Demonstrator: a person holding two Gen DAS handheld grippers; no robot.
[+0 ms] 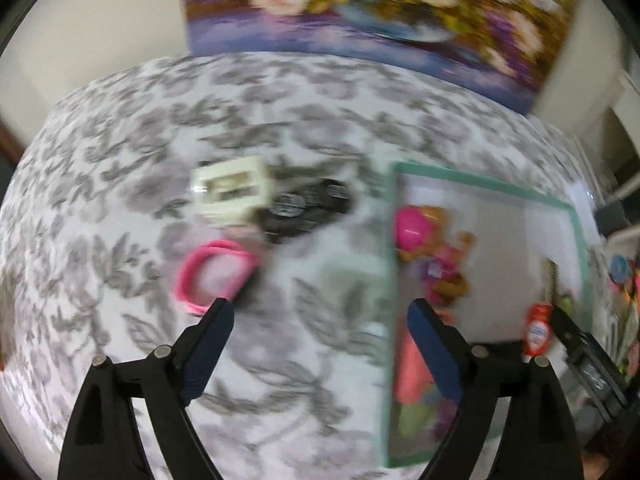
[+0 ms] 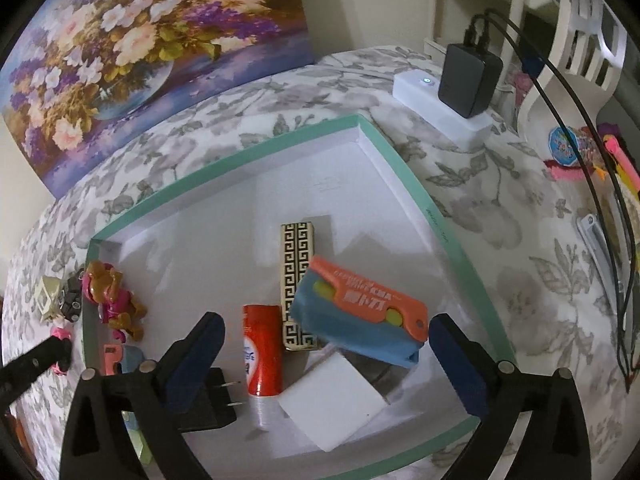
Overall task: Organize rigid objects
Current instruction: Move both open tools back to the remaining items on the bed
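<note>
My right gripper (image 2: 326, 336) is open above a shallow white box with a green rim (image 2: 400, 160). In the box lie a red glue stick (image 2: 262, 352), a gold-and-black patterned bar (image 2: 298, 272), an orange-and-blue cutter (image 2: 360, 308), a white block (image 2: 332, 400), a black plug (image 2: 216, 396) and a pink-and-brown toy figure (image 2: 112, 300). My left gripper (image 1: 320, 320) is open over the floral cloth just left of the box rim (image 1: 480, 182), with nothing between its fingers. Ahead of it lie a pink ring (image 1: 214, 276), a cream block (image 1: 230, 196) and a black part (image 1: 308, 208); this view is blurred.
A flower painting (image 2: 140, 60) leans on the wall behind the table. A white power strip with a black adapter (image 2: 468, 80) and cables sits at the back right. Colourful small items (image 2: 572, 152) and a metal clip (image 2: 600, 248) lie at the right edge beside a white chair (image 2: 588, 48).
</note>
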